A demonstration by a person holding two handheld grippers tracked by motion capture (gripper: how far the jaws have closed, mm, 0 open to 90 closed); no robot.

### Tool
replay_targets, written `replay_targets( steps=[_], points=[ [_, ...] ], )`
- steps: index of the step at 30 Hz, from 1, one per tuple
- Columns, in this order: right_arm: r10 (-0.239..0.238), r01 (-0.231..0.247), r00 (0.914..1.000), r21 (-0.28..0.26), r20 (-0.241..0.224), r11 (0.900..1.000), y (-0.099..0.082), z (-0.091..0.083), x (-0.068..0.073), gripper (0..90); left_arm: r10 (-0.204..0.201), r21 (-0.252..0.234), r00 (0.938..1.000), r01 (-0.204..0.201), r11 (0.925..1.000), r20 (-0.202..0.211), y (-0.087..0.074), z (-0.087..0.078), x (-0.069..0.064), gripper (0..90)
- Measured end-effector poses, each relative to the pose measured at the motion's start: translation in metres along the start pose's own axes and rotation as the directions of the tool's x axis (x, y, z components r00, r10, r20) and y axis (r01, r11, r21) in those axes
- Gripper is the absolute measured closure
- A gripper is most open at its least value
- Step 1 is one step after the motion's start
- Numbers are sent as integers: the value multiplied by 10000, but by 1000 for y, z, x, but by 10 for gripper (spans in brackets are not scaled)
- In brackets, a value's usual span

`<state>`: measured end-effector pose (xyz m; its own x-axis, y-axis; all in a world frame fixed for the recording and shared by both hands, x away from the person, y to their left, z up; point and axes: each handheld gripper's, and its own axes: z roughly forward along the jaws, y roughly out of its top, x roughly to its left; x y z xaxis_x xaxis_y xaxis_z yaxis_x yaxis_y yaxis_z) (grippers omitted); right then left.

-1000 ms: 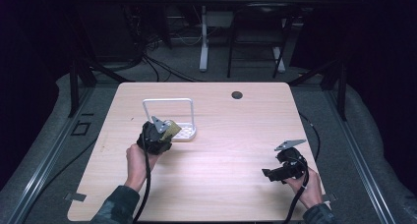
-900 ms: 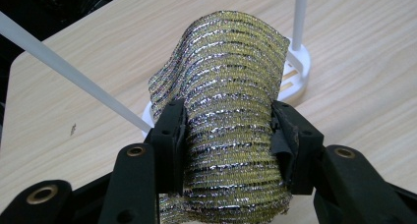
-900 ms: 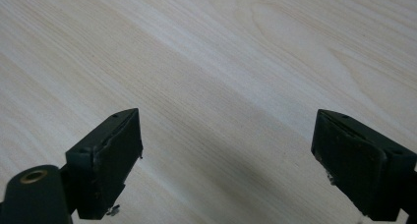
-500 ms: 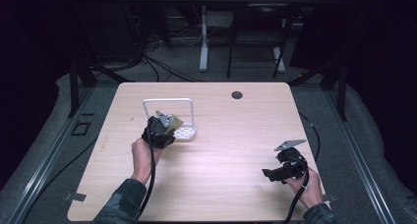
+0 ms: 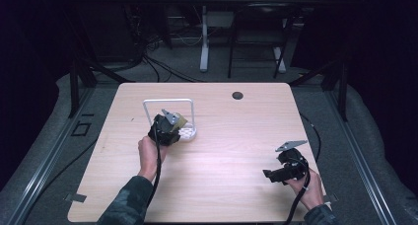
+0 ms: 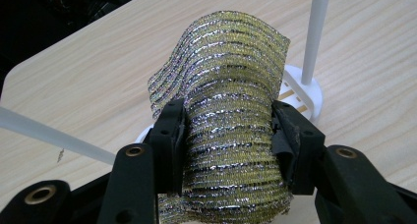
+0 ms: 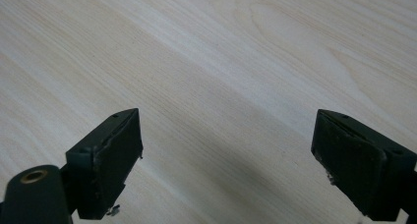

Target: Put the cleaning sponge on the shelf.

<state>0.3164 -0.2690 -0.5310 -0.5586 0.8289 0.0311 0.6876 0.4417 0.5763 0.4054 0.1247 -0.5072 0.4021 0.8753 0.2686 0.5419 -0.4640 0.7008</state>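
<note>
High view: a pale wooden tabletop (image 5: 222,151) carried a white wire rack (image 5: 170,117) left of centre, made of a thin frame standing upright on a flat white base. A small dark round hole (image 5: 237,95) lay near the far edge of the tabletop. The left claw (image 5: 173,122), gripped in the person's left hand (image 5: 149,153), sat at the rack, beneath the frame's top bar and over the base. The right claw (image 5: 268,174), gripped in the right hand (image 5: 308,188), rested well apart from it near the front right corner, pointing leftward across bare wood, with a grey three-cornered plate (image 5: 291,145) on top.

Left gripper view: the left claw (image 6: 228,130) was clamped on a folded piece of metallic mesh cloth (image 6: 231,116), striped in yellow and silver. The cloth bulged upward between the two black jaws, pressed from both sides, and arched forward above them. Behind it stood one white upright rod (image 6: 314,35) of the rack, rising from the slotted white base (image 6: 300,94); a second white rod (image 6: 44,134) crossed the lower left of the view. Whether the cloth touched the base could not be told.

Right gripper view: the right claw (image 7: 228,165) stood wide open, its jaws far apart with nothing between them, above plain wood grain.
</note>
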Motion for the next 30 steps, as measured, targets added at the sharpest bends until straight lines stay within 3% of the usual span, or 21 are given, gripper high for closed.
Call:
replay_targets(
  steps=[9, 30],
  points=[
    [6, -6, 10000, 56, 7, 10000, -1, -1, 0, 112, -215, 118, 9996, 213, 9997, 189, 1, 10, 1, 518],
    [-15, 15, 10000, 132, 17, 9999, -3, -2, 0, 113, -698, 339, 9973, 691, 9970, 207, 1, 34, 3, 494]
  ],
)
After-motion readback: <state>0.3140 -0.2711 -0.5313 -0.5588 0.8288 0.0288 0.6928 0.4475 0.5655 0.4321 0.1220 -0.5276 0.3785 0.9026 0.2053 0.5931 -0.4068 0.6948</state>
